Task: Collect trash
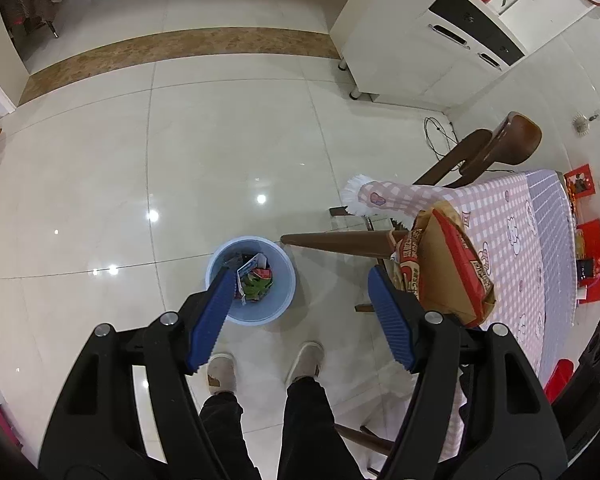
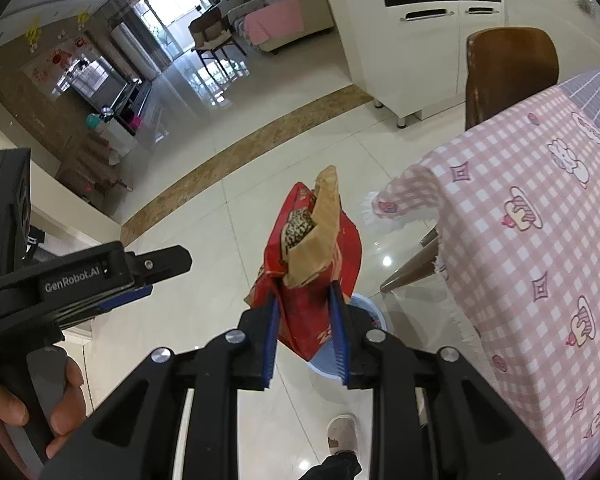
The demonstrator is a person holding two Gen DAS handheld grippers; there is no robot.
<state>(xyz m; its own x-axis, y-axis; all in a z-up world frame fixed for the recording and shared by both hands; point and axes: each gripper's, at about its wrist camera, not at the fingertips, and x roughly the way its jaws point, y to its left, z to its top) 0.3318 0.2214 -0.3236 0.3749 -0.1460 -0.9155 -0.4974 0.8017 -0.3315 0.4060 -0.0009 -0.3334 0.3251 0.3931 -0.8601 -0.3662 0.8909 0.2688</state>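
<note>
Partly done: blue bin (image 1: 252, 280) holds wrappers; left gripper (image 1: 300, 312) jaws apart, empty; right gripper (image 2: 306, 340) jaws clamped on red snack bag (image 2: 312, 256), not yet dropped

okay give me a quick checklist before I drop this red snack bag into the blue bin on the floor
1. Right tool clamped on the red snack bag: ok, both blue pads press its lower part.
2. Left tool free of trash: ok, open with nothing between its pads.
3. Blue bin upright with its mouth open: ok.
4. Room in the bin: ok, wrappers sit low inside.
5. Bag lined up over the bin: cannot tell; in the right wrist view the rim shows just behind the bag, while the left wrist view puts it off to the side by the table.
6. Slippers clear of the bin: ok.
</note>
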